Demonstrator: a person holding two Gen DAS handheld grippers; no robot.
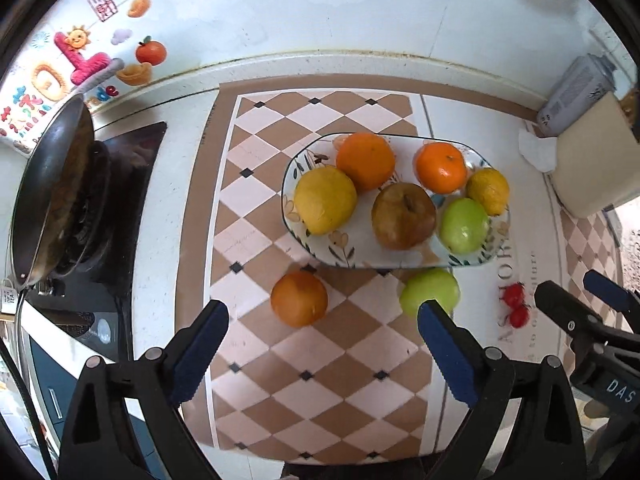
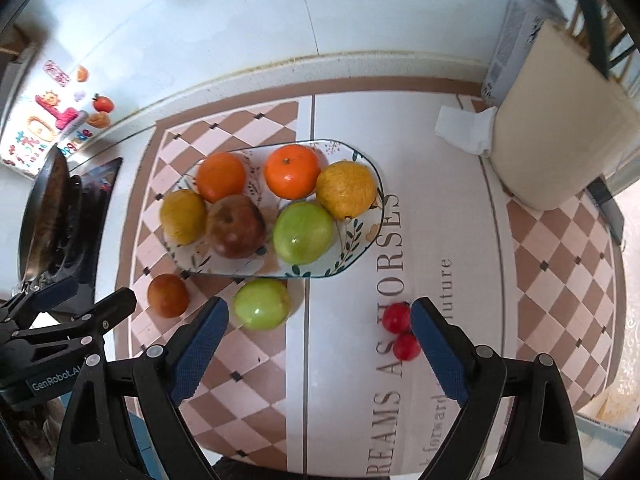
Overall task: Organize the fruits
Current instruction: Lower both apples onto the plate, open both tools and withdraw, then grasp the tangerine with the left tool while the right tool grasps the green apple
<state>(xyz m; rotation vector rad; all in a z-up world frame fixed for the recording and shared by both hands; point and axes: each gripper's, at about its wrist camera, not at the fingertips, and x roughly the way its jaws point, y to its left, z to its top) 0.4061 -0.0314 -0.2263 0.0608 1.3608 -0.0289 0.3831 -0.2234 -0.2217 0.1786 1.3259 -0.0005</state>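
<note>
Both tongs, left [image 1: 322, 344] and right [image 2: 316, 342], gape wide, holding nothing. An orange [image 1: 299, 299] and a green apple [image 1: 430, 293] lie on the desk [image 1: 176, 208] beyond the left tongs. The plate [image 1: 360, 256] stands just behind them.

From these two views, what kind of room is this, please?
Most likely a home kitchen counter. A dark pan sits on a gas stove at one side, the tiled wall rises right behind the counter, and a patterned plate of fruit rests on a checkered mat.
</note>
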